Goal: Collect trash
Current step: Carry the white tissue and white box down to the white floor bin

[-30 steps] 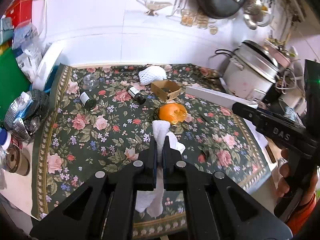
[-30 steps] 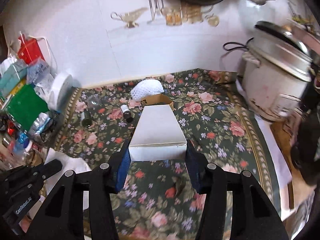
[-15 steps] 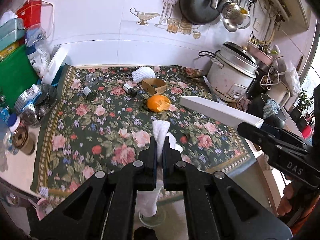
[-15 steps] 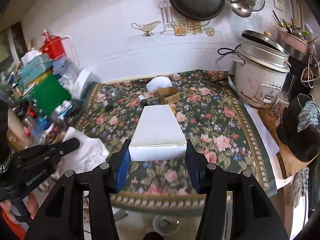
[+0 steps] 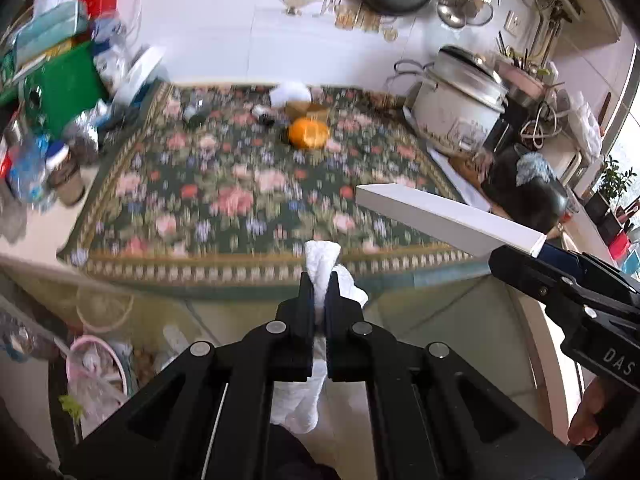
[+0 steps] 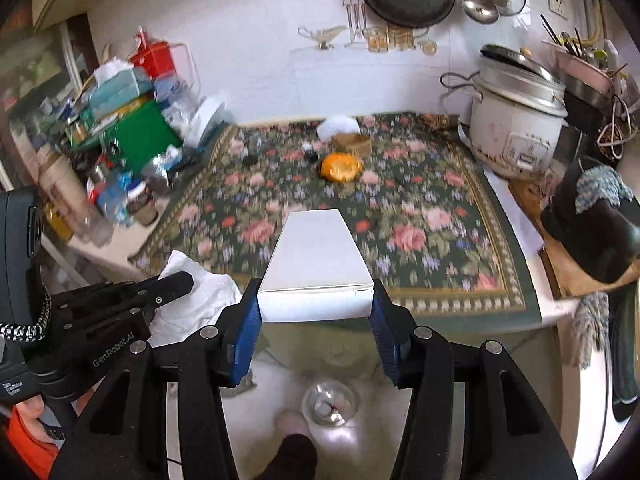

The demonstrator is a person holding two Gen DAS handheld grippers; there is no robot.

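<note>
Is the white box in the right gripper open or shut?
Shut, as far as shown: the white box has its near end flap closed flush between the right gripper's blue pads. Its far end is hidden.

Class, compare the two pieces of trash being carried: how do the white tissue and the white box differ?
The tissue is soft and crumpled; the box is rigid and flat-sided. The left gripper pinches the tissue nearly shut; the right gripper spans the box widely. Both are white and held.
</note>
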